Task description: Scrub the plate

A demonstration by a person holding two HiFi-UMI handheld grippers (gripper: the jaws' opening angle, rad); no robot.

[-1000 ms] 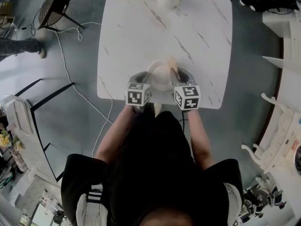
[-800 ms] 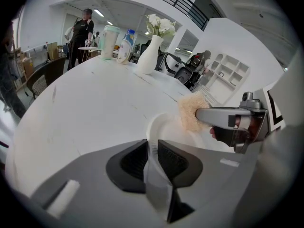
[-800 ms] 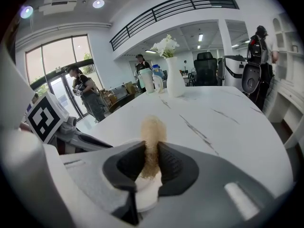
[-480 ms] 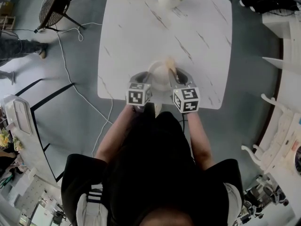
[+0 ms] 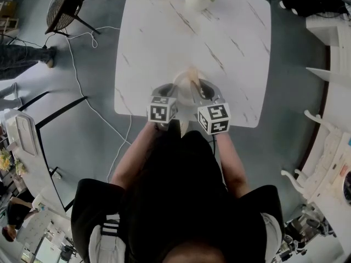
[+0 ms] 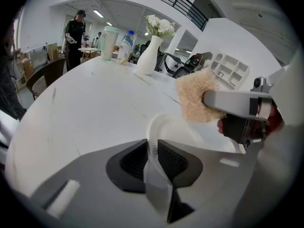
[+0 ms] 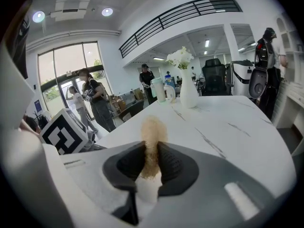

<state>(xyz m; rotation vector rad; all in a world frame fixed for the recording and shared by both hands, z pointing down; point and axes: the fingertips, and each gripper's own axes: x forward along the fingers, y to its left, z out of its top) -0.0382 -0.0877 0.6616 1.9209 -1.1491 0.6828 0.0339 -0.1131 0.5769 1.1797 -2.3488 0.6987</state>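
Round white plate [image 6: 164,127] — rim pinched by left gripper [image 6: 152,156]. Right gripper [image 7: 151,163] clamps fuzzy tan sponge [image 7: 153,133] — over plate's 1 o'clock edge.

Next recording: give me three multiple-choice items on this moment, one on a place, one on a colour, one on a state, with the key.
1. Where on the table is the plate?
A) at the near edge, by the person
B) at the far edge
C) in the middle

2. What colour is the scrubber?
A) tan
B) blue
C) black

3. What is the left hand-held gripper doing?
A) open above the table
B) shut on the plate's rim
C) shut on the scrubber

Key: 1 A, the head view shows it just past the markered cubes at the near edge; 2 A, both gripper views show it tan; 3 B, the left gripper view shows the white rim pinched between the pads.
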